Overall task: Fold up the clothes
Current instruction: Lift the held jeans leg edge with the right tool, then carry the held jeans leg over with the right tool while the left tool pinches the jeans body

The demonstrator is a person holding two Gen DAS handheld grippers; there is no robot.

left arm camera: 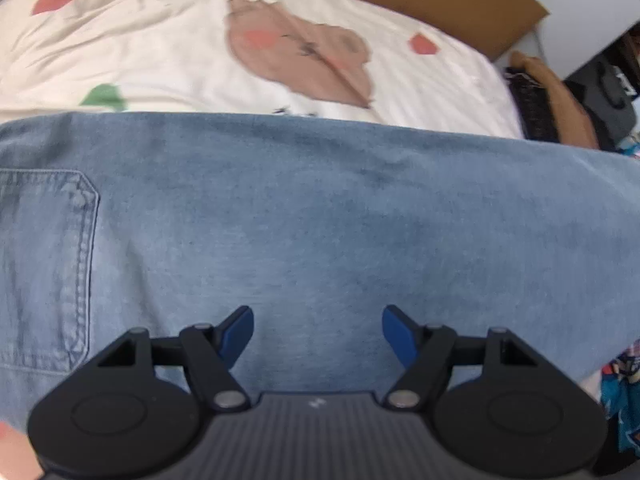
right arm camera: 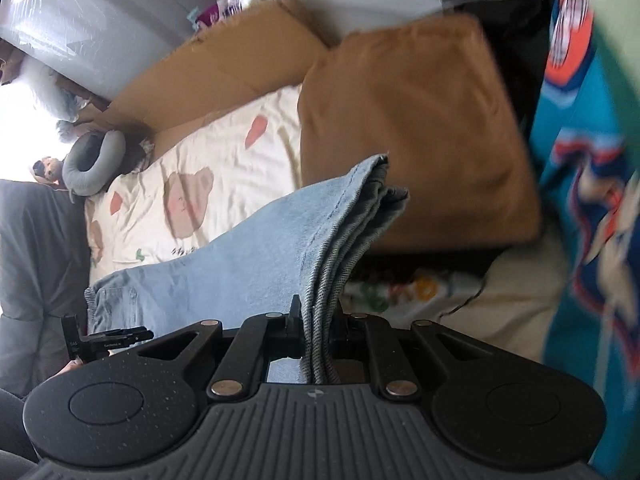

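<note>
Right tongs (right arm camera: 316,332) clamped on jeans (right arm camera: 256,252) hem layers; left tongs (left arm camera: 318,330) wide open, empty. Risk: stacked layers slipping out while lifted.

A cream bedsheet (left arm camera: 160,52) printed with bears covers the bed; brown cardboard (right arm camera: 224,68) lines its far edge; a grey neck pillow (right arm camera: 94,164) lies beyond.
</note>
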